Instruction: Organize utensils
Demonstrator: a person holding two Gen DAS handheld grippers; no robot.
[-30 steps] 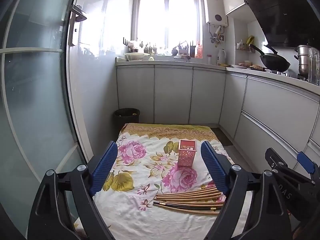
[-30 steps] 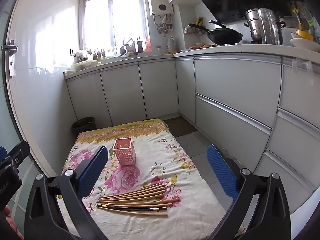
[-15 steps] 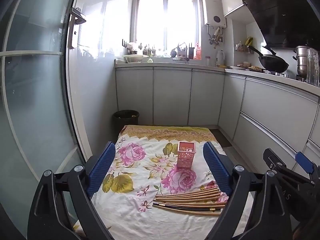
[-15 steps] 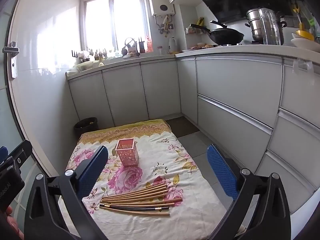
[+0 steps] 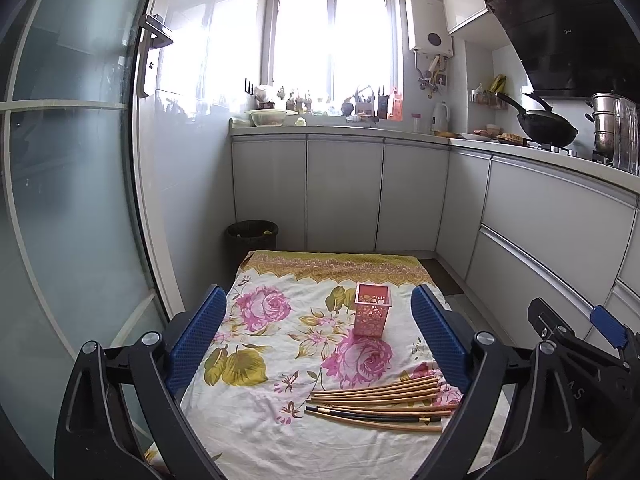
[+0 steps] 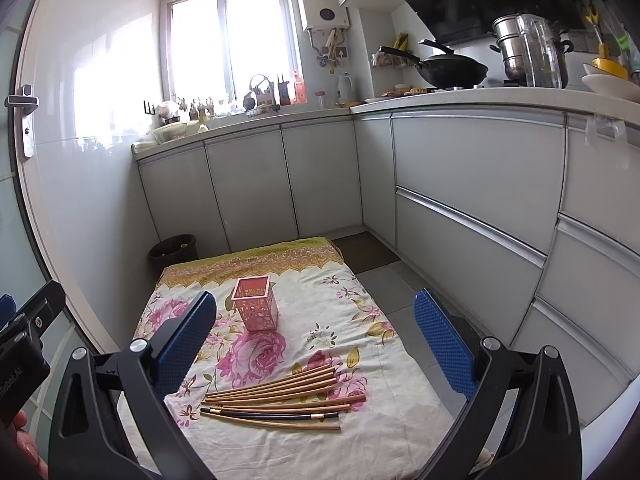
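Observation:
A bundle of wooden chopsticks (image 5: 380, 402) lies on a floral cloth (image 5: 280, 360), with one dark pair among them. A pink perforated square holder (image 5: 371, 309) stands upright and empty behind them. My left gripper (image 5: 318, 340) is open and empty, held above the cloth. In the right wrist view the chopsticks (image 6: 276, 400) lie in front of the holder (image 6: 256, 303) on the cloth (image 6: 380, 420). My right gripper (image 6: 316, 340) is open and empty, above the chopsticks.
The cloth covers a low surface on a kitchen floor. Grey cabinets (image 5: 344, 196) run along the back and right. A black bin (image 5: 252, 236) stands behind the cloth. A glass door (image 5: 72, 200) is on the left. The right gripper's body (image 5: 576, 364) shows at right.
Both grippers have drawn back and risen slightly, so the cloth, holder and chopsticks sit a little lower and farther in view. Nothing on the cloth has moved.

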